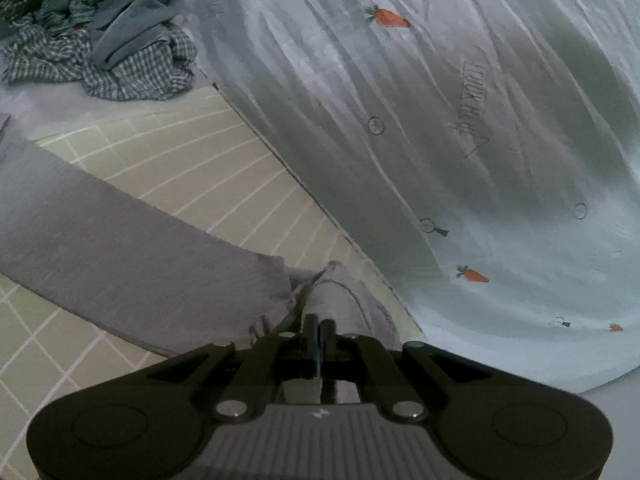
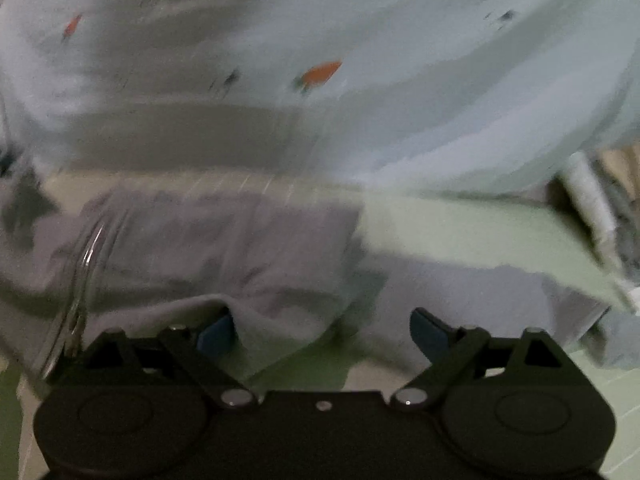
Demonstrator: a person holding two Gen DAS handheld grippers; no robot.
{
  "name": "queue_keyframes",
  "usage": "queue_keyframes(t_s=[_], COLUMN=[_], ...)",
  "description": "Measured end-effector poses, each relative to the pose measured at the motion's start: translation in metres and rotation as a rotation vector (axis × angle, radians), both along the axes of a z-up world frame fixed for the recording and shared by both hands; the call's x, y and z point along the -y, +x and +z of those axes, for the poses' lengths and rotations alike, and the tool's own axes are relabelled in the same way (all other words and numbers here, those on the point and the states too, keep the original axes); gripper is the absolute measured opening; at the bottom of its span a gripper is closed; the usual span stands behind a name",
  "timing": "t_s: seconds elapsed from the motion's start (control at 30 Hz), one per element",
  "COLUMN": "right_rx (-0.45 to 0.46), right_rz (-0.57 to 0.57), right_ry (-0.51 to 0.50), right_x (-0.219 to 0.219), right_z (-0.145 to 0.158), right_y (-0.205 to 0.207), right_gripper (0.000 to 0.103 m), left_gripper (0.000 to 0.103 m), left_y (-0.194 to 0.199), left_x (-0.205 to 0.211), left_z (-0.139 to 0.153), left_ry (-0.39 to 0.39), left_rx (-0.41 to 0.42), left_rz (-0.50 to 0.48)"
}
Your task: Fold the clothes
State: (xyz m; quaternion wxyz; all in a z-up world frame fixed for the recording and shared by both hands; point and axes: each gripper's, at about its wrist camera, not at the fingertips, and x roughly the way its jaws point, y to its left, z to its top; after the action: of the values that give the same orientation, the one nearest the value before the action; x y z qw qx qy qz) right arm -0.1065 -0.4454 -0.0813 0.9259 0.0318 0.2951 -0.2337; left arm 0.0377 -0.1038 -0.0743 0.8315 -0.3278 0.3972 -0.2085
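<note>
A grey garment (image 1: 120, 240) with a drawstring lies stretched across the beige grid mat (image 1: 208, 168), running from the lower middle off to the left. My left gripper (image 1: 319, 332) is shut on its near end, by the drawstring. The right wrist view is blurred by motion. There my right gripper (image 2: 322, 332) stands open just above the grey garment (image 2: 200, 248). A fold of the cloth drapes over its left blue pad (image 2: 216, 338), while the right pad (image 2: 428, 332) is bare.
A pale sheet printed with carrots (image 1: 460, 140) hangs beside the mat and fills the right side; the same sheet (image 2: 320, 40) appears in the right wrist view. A heap of checked and grey clothes (image 1: 100, 40) lies at the top left.
</note>
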Motion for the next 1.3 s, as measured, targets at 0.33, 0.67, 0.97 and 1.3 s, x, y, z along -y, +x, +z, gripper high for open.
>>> queue_keyframes(t_s=[0.33,0.67,0.97,1.3], right_rx=[-0.157,-0.007,0.011,-0.172], right_rz=[0.110,-0.108,-0.351,-0.088], right_ry=[-0.048,-0.177,-0.121,-0.005], right_x=[-0.018,-0.009,0.039,0.008], right_z=[-0.032,0.001,0.013,-0.016], right_y=[0.021,0.002,-0.014,-0.027], right_gripper=[0.097,0.096,0.096,0.096], left_gripper=[0.000,0.000,0.000,0.000], left_y=[0.002,0.001,0.006,0.005], left_x=[-0.003,-0.004,-0.003,-0.006], left_z=[-0.005,-0.010,-0.021,-0.024], left_ry=[0.012,0.044,0.076,0.070], left_rx=[-0.025,-0.043,-0.092,-0.106], left_rz=[0.012,0.025,0.027,0.035])
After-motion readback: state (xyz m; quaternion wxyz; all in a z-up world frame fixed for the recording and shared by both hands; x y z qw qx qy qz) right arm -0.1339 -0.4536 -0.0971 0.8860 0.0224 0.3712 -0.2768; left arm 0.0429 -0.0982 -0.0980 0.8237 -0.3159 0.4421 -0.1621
